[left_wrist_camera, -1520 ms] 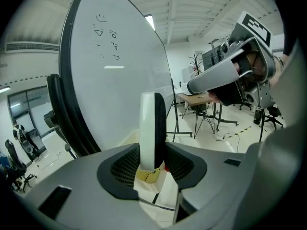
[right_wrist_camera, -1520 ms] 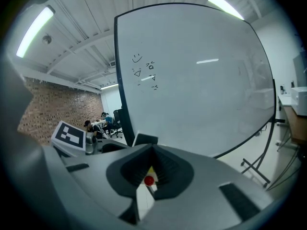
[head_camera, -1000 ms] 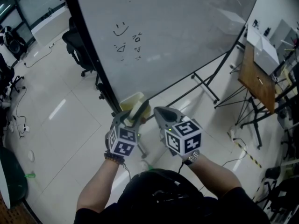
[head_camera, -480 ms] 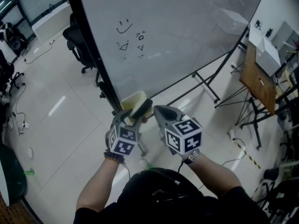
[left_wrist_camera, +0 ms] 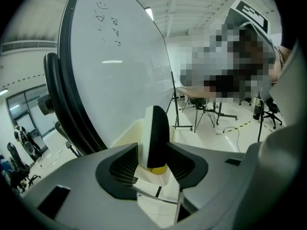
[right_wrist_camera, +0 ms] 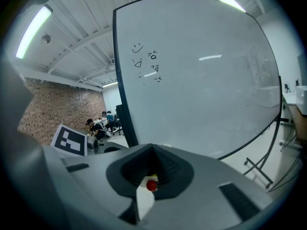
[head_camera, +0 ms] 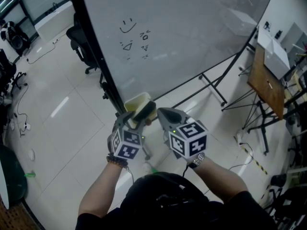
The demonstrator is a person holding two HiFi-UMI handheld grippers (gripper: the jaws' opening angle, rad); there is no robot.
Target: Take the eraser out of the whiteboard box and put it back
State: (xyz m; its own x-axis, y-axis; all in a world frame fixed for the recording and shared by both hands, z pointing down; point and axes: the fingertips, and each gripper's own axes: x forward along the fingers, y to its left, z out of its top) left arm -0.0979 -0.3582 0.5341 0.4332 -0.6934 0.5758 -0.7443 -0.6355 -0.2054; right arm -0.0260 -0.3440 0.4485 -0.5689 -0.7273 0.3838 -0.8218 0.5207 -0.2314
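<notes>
A cream whiteboard box hangs at the lower edge of the whiteboard. The eraser, white-backed with black felt, stands on edge in the box, leaning right. My left gripper has just been opening its jaws. In the left gripper view the eraser stands upright between those jaws, its foot in the box, and the pads sit close beside it without squeezing. My right gripper hovers just right of the box, shut and empty. A small red cap shows beyond its tips.
The whiteboard's black frame runs up to the left, with its stand legs on the tiled floor to the right. A black office chair stands behind the board. A wooden table and cables lie further off.
The eraser has tipped from upright to leaning right in the box. Both hands have stayed where they were.
</notes>
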